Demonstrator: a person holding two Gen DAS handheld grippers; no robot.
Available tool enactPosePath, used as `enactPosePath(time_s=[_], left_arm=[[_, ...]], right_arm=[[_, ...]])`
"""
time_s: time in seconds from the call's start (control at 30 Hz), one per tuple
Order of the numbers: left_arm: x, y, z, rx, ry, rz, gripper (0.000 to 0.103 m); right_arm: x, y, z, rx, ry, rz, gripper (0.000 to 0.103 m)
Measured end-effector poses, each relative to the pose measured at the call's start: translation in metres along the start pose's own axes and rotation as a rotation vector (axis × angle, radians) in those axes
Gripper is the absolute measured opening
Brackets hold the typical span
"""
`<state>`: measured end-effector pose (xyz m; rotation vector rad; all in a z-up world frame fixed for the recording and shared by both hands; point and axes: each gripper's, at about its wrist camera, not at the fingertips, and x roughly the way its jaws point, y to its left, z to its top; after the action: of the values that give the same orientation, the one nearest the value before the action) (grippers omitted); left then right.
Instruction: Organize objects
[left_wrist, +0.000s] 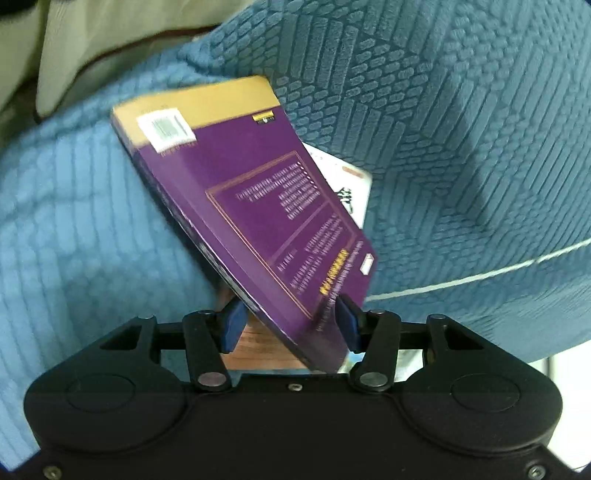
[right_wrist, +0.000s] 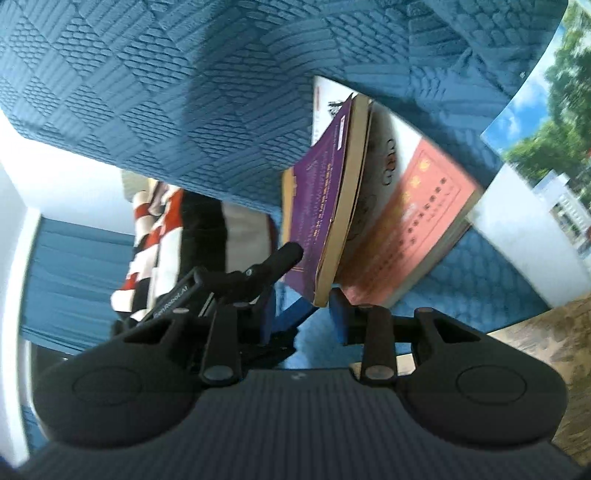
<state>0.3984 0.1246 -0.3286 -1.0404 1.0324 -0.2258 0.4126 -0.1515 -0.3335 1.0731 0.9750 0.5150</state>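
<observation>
Best done by keeping the books squared together and lowering them as one stack, spines aligned, before letting go. Purple book (left_wrist: 251, 206) held up above the blue bedspread (left_wrist: 461, 110), tilted, its lower corner clamped between the pads of the left hand-held gripper (left_wrist: 291, 325), jaws about half closed onto it. Pink book (right_wrist: 413, 221) pressed against the purple one. Right hand-held gripper (right_wrist: 304, 317) set narrow at the books' lower edges; grip there impossible to tell.

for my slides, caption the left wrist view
Left gripper clamps a tilted purple paperback book above a blue textured quilt.
</observation>
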Motion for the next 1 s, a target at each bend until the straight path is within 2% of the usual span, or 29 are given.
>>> enactPosePath(time_s=[0.1,0.17,0.3,0.47,0.5,0.53,0.57,0.63,0.73,0.83,1.0], left_arm=[[0.008,0.019,0.002,-0.145,0.053,-0.1,0.047],[0.009,0.027,0.003,-0.208,0.051,-0.129,0.043],[0.007,0.039,0.007,-0.283,0.035,-0.155,0.028],[0.002,0.034,0.009,-0.254,0.01,-0.142,0.015],[0.0,0.033,0.01,-0.238,0.046,-0.177,0.014],[-0.002,0.033,0.012,-0.236,0.041,-0.175,0.014],[-0.004,0.032,0.013,-0.234,0.038,-0.176,0.014],[-0.007,0.03,0.014,-0.228,0.034,-0.177,0.014],[-0.012,0.029,0.016,-0.219,0.035,-0.173,0.014],[-0.016,0.032,0.018,-0.229,0.038,-0.189,0.013],[-0.025,0.038,0.022,-0.245,0.039,-0.207,0.013]], right_arm=[[0.003,0.003,-0.003,-0.003,0.018,0.038,0.035],[0.008,0.007,-0.007,-0.015,0.036,0.055,0.035],[0.014,0.014,-0.015,-0.048,0.065,0.07,0.035],[0.011,0.012,-0.014,-0.023,0.045,0.056,0.036],[0.009,0.01,-0.013,-0.018,0.03,0.034,0.036],[0.007,0.009,-0.011,-0.019,0.016,0.011,0.042],[0.006,0.008,-0.01,-0.021,0.005,-0.005,0.054],[0.004,0.003,-0.005,-0.011,-0.007,-0.011,0.068],[0.003,-0.001,0.002,0.016,-0.022,0.024,0.069],[0.008,0.003,0.011,-0.013,-0.038,-0.006,0.07],[0.026,0.002,0.028,0.022,-0.075,-0.042,0.069]])
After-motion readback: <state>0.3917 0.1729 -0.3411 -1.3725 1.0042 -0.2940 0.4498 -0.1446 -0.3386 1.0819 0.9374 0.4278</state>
